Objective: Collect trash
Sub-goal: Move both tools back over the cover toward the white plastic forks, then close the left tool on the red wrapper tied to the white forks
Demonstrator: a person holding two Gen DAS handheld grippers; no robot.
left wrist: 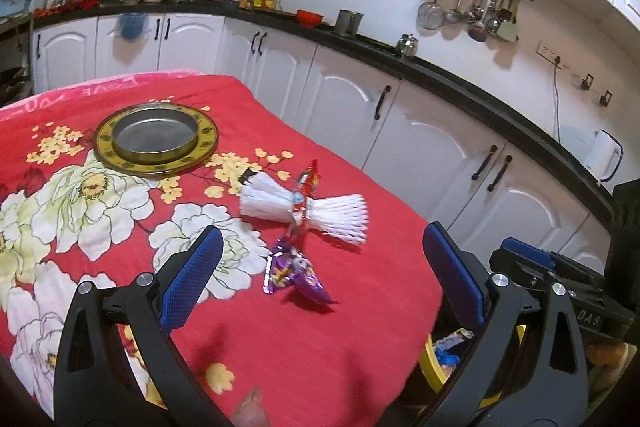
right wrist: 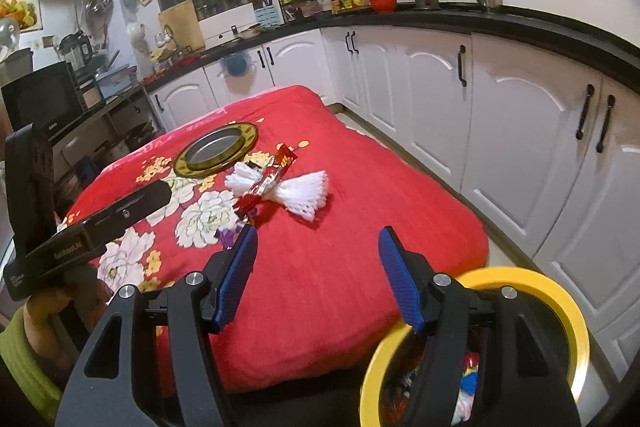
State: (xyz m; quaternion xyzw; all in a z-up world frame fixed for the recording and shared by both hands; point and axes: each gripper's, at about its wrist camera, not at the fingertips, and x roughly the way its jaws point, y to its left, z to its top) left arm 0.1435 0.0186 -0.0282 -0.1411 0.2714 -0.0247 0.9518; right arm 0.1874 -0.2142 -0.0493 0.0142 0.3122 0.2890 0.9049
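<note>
The left gripper has its blue jaws spread wide and holds nothing. A crumpled purple shiny wrapper lies on the red flowery table right between those jaws. Just past them sit a white foam net sleeve and a red wrapper. The right gripper has its jaws spread too, above a round yellow-rimmed bin.

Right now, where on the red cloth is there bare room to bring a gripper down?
Free: the near strip of the red cloth in front of both grippers, and its right side beyond the white foam net. Crowded: the centre, where red wrapper, net and purple wrapper cluster, with the gold-rimmed plate behind.
</note>
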